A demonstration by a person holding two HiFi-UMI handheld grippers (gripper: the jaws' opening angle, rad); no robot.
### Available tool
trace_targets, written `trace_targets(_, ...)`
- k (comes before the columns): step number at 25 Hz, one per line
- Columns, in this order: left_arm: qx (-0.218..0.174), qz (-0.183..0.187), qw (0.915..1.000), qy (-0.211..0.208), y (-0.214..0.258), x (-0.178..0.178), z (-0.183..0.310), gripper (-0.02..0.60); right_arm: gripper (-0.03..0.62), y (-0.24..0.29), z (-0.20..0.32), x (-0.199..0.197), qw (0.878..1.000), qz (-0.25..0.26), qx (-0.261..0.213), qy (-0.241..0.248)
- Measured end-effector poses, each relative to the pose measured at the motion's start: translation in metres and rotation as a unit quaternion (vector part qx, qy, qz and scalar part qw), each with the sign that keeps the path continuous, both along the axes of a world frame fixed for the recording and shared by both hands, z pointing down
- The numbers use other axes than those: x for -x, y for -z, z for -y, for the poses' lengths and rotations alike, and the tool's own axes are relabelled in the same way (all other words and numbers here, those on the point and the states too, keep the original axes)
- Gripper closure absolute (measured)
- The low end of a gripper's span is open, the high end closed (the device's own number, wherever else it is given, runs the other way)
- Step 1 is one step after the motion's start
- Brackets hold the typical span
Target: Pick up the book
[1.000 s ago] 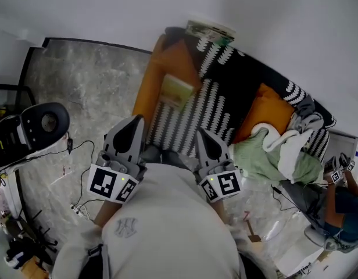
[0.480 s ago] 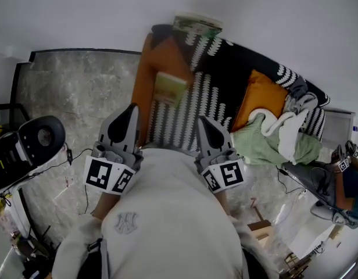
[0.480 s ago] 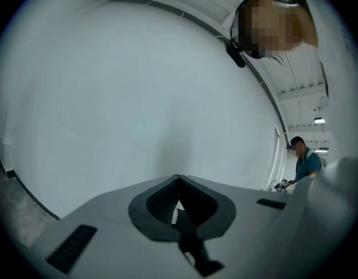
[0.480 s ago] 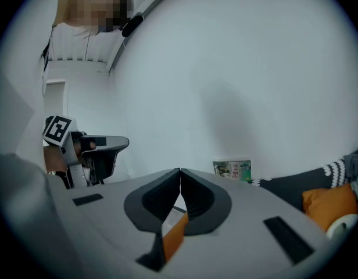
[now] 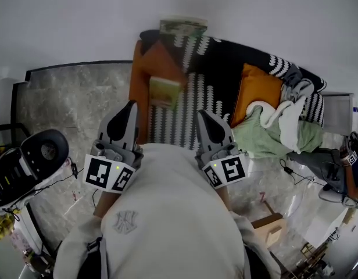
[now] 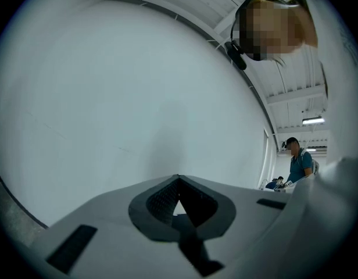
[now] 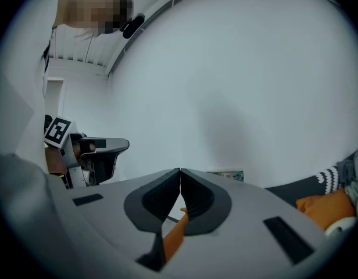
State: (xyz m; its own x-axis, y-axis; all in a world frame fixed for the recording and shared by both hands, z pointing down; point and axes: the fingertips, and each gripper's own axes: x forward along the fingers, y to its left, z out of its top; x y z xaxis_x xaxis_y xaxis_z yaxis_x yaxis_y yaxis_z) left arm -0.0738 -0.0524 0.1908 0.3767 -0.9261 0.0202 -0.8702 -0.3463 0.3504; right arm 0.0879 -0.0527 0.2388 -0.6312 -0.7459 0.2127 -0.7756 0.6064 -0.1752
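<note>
A thin yellow-green book (image 5: 165, 92) lies on the black-and-white patterned sofa (image 5: 193, 112), next to an orange cushion (image 5: 158, 60) at its left end. A second, flat printed book (image 5: 183, 26) rests on the sofa's top edge against the wall, and shows too in the right gripper view as a book (image 7: 226, 175). My left gripper (image 5: 130, 105) and right gripper (image 5: 201, 115) are held side by side in front of my chest, short of the sofa, both shut and empty. The left gripper (image 6: 179, 179) faces the bare white wall. Past the right gripper (image 7: 180, 171) a strip of orange shows.
A second orange cushion (image 5: 257, 89) and a heap of green and white clothes (image 5: 272, 135) fill the sofa's right half. A black office chair (image 5: 33, 156) stands at the left on the marble floor (image 5: 74, 103), with cables nearby. Another person (image 5: 344, 170) is at the right edge.
Both grippers have risen a little, still shut and side by side. The sofa and the book have slid left in the head view and now lie straighter ahead.
</note>
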Motion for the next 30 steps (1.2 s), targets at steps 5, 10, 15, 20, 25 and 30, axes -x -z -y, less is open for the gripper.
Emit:
trace_targets(5,0.002,-0.002,0.9999,-0.010,0.000,-0.006,-0.003,0.580,0.576,-0.001,-0.006,-0.005,1.000,0.001,0.003,-0.008)
trace_targets(10,0.007,-0.002,0.9999,-0.013,-0.002,-0.006,0.002,0.578,0.576,-0.003,-0.003,-0.005,1.000,0.001,0.008,-0.010)
trace_targets(15,0.010,-0.003,0.9999,-0.013,-0.006,-0.008,-0.008,0.580,0.576,-0.001,-0.013,-0.004,1.000,0.005,-0.008,0.004)
trace_targets(20,0.024,-0.006,0.9996,-0.014,-0.015,-0.005,-0.006,0.580,0.573,-0.007,-0.009,0.003,1.000,0.002,-0.011,0.029)
trace_targets(25,0.037,-0.009,0.9991,-0.016,-0.023,-0.007,0.003,0.580,0.407,-0.018,-0.001,0.008,0.999,0.005,0.005,0.040)
trace_targets(30,0.045,-0.014,0.9986,-0.025,-0.028,-0.013,0.012,0.580,0.407,-0.024,0.001,0.005,0.999,0.007,0.016,0.035)
